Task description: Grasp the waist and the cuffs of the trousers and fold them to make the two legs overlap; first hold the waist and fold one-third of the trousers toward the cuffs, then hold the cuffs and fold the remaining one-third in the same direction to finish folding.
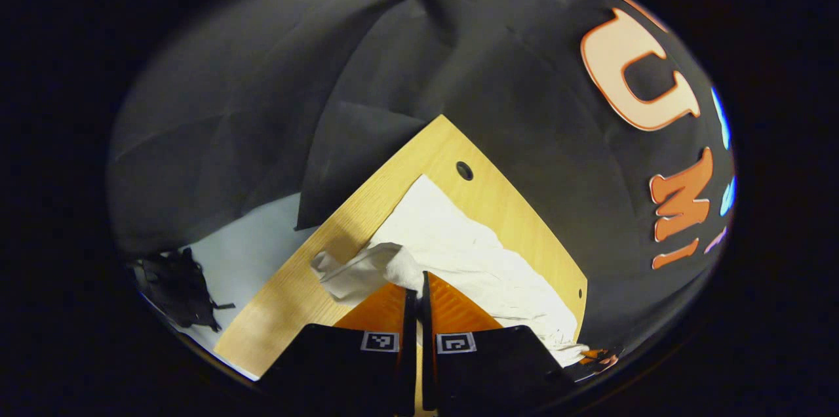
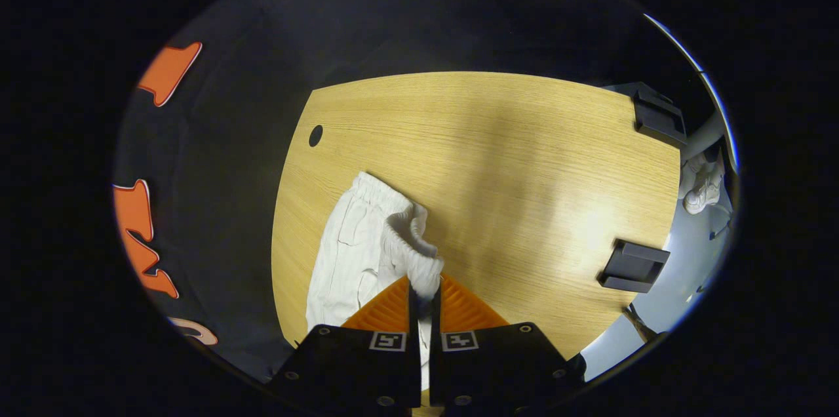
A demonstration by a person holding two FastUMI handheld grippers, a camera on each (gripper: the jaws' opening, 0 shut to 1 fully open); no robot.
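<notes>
white trousers [image 2: 357, 246] rumpled, waistband bunched

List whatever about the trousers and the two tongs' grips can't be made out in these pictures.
- Left gripper view: the trousers run under the left tongs, whose body hides the near part; which end is pinched is unclear.
- Right gripper view: the right tongs cover the lower waistband; the legs run behind the body.
- Whether the legs overlap: hidden in both views.
</notes>
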